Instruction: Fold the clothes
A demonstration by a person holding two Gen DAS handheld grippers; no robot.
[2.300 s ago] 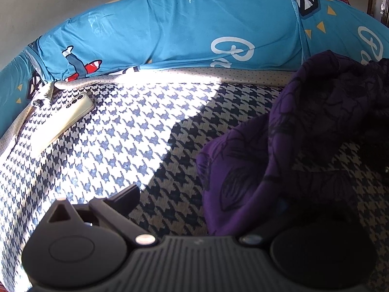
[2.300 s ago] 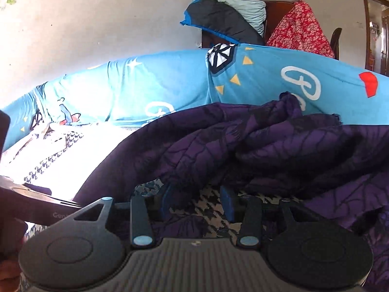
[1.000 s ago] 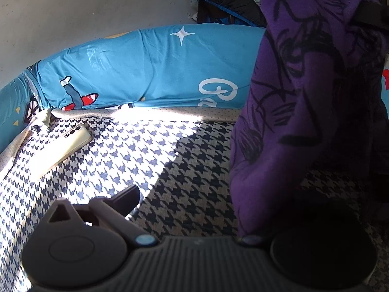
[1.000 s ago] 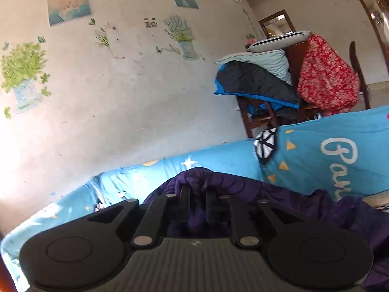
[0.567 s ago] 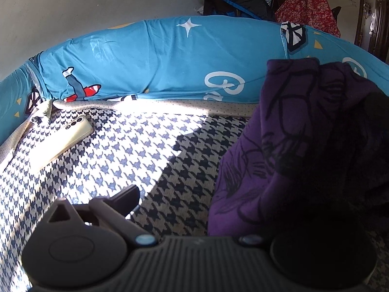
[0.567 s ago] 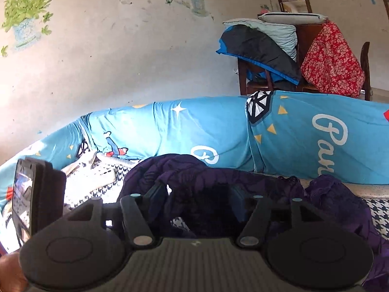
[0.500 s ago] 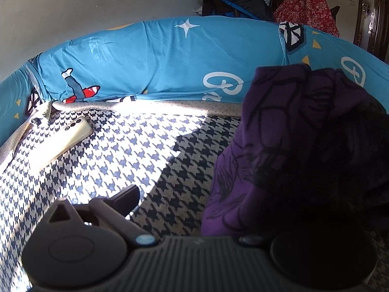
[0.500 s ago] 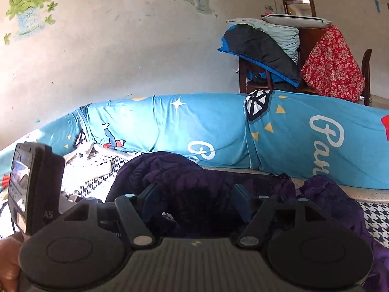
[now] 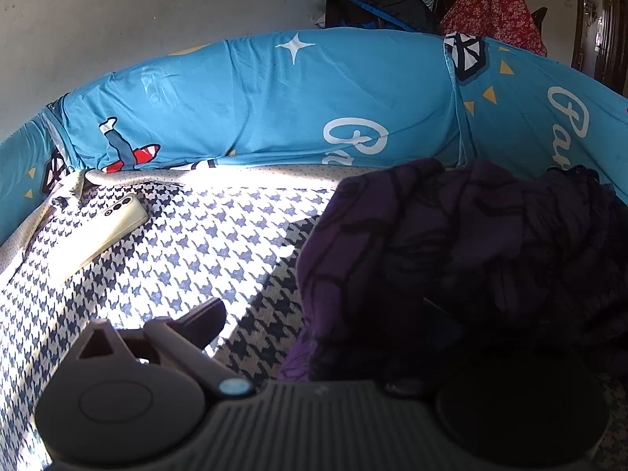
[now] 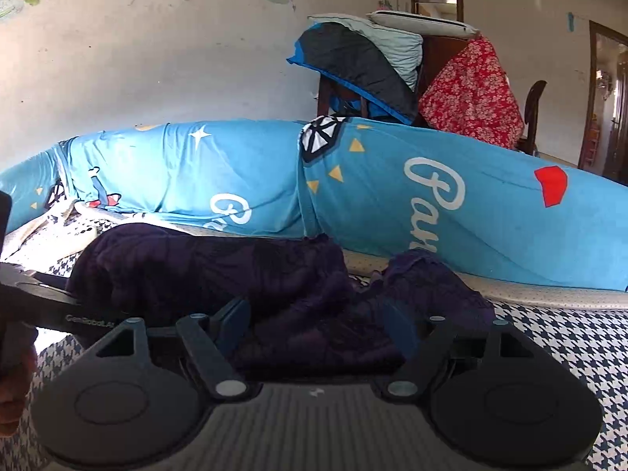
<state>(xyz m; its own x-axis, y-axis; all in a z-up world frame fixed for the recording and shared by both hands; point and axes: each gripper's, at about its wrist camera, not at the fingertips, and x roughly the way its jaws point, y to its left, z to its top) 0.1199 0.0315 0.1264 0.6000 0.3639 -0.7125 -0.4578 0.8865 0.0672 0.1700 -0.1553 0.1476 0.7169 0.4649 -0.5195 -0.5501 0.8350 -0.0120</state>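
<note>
- The right gripper (image 10: 316, 325) sits low and level, its 2 blue-tipped jaws spread wide, with the crumpled dark purple patterned garment (image 10: 219, 274) heaped between and beyond them on the houndstooth-patterned bed cover (image 10: 569, 337).
- The left gripper (image 9: 314, 325) is low; 1 finger (image 9: 204, 320) shows, purple cloth hides the other, so its jaw state cannot be told.
- A cream phone (image 9: 98, 231) lies far left of those jaws.

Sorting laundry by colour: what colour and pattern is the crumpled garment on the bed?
Dark purple fabric garment with black line-drawn motifs, clearest in the left wrist view.
</note>
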